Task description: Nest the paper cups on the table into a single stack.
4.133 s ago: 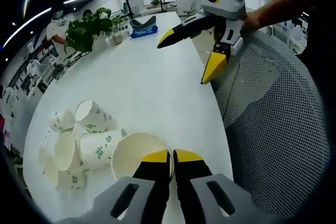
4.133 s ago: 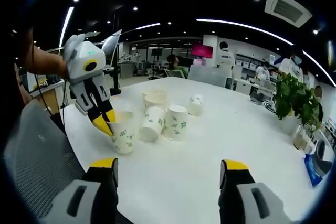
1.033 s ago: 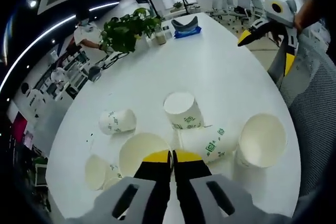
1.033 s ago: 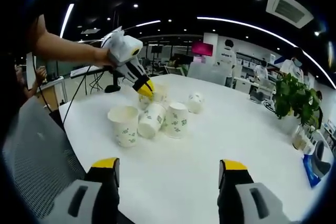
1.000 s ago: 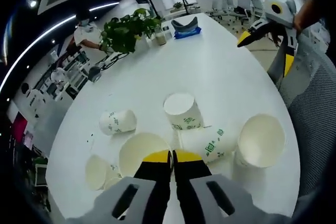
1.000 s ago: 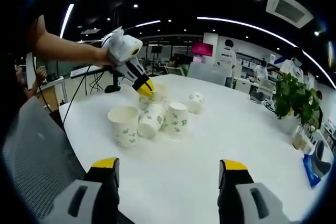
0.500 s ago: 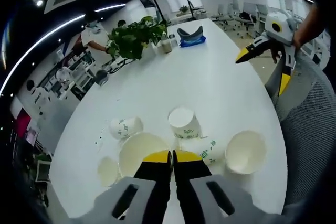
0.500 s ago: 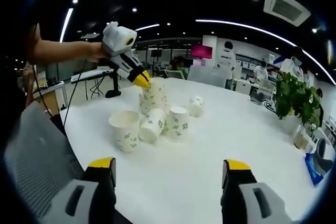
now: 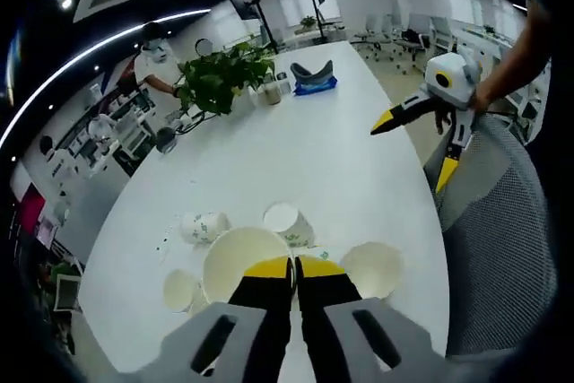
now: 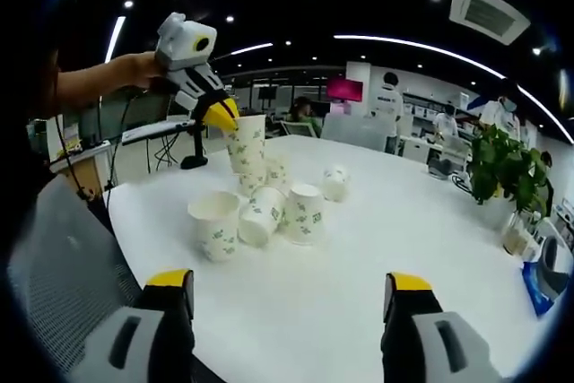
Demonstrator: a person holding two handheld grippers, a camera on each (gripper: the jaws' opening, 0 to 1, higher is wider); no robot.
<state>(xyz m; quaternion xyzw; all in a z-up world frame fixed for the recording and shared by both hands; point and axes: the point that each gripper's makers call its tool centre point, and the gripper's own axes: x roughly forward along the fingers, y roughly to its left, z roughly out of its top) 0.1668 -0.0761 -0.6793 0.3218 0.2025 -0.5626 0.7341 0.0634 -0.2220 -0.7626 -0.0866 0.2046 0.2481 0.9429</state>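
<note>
A white, green-printed paper cup (image 10: 247, 143), mouth up and axis near vertical, is pinched at its rim by the left gripper (image 10: 221, 117). The right gripper (image 10: 291, 298) is held spread over the white table (image 10: 377, 230).

The left gripper (image 9: 294, 268) is showing two black jaws with yellow tips, and they are growing out of a grey body with dark slots cut in it. From the right gripper view, this same tool (image 10: 221, 117) is showing a white, rounded box on top with a yellow ring around a dark circle.

The right gripper (image 10: 291, 293) is wearing the same colours: grey blocks with dark slots, black jaws and yellow caps. Seen from the left gripper view, it (image 9: 414, 150) is looking white and round at the back, with long black jaws ending in yellow points.

Both of the person's forearms are showing bare, with no sleeve on them.
</note>
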